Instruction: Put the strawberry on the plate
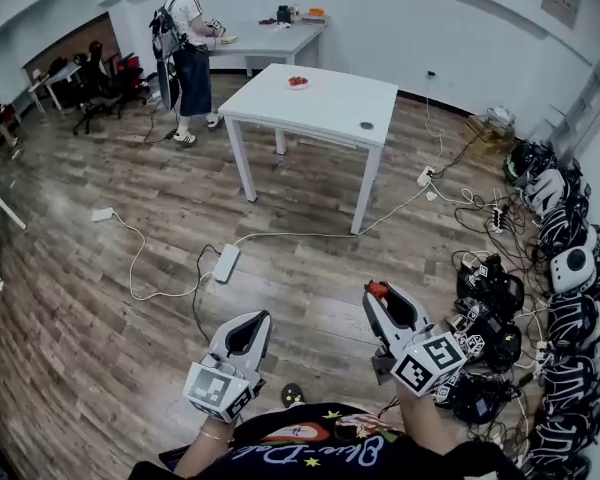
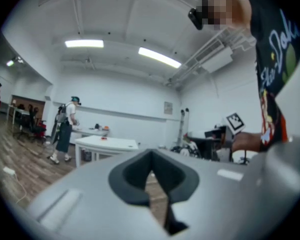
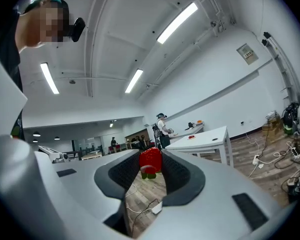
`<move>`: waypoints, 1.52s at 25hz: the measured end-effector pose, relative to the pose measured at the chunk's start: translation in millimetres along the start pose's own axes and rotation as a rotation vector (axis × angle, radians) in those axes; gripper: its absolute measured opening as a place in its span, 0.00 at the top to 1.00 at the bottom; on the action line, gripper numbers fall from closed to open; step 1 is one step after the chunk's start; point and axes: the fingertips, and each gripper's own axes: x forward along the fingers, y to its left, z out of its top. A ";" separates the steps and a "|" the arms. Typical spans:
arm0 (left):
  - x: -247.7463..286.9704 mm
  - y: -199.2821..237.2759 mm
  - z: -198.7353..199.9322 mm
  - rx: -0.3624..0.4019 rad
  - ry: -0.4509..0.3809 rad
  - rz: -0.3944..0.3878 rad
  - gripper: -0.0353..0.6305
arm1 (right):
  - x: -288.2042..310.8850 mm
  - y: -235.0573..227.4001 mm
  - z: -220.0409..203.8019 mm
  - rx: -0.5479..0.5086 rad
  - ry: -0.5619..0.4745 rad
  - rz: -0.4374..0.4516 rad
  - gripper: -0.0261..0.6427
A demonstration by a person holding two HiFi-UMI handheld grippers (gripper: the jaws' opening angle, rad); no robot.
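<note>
A red strawberry (image 3: 151, 160) with its green cap pointing down is pinched between the tips of my right gripper (image 3: 151, 165), which is shut on it. The head view shows that gripper (image 1: 377, 290) held low at the right, red at its tip. Far ahead stands a white table (image 1: 330, 108). On it lies a small white plate (image 1: 298, 83) with something red on it, also seen as a small plate (image 3: 191, 137) in the right gripper view. My left gripper (image 1: 260, 320) is at lower left, its jaws closed on nothing, and the left gripper (image 2: 151, 160) looks toward the table (image 2: 107, 144).
A person (image 1: 188, 48) stands at a second table (image 1: 270, 38) behind the white one. A power strip (image 1: 226, 263) and cables lie on the wooden floor between me and the table. Headsets and gear (image 1: 570, 268) line the right wall. A dark disc (image 1: 366, 125) sits on the table's near right.
</note>
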 end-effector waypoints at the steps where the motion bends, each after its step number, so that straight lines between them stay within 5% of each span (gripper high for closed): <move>1: 12.3 16.0 1.2 -0.015 -0.006 -0.005 0.95 | 18.6 -5.4 3.8 -0.006 -0.001 0.002 0.75; 11: 172.7 144.6 -6.2 -0.025 0.062 0.015 0.95 | 199.3 -124.0 27.6 0.003 0.035 0.046 0.75; 23: 405.0 267.1 41.6 -0.018 0.005 0.129 0.95 | 408.3 -287.6 89.3 -0.027 0.054 0.196 0.75; 31: 497.2 343.7 28.1 -0.054 0.026 0.111 0.95 | 510.0 -346.6 100.1 -0.057 0.065 0.224 0.75; 38: 610.2 478.4 33.8 -0.048 0.001 0.054 0.95 | 661.0 -399.7 114.2 -0.109 0.086 0.200 0.75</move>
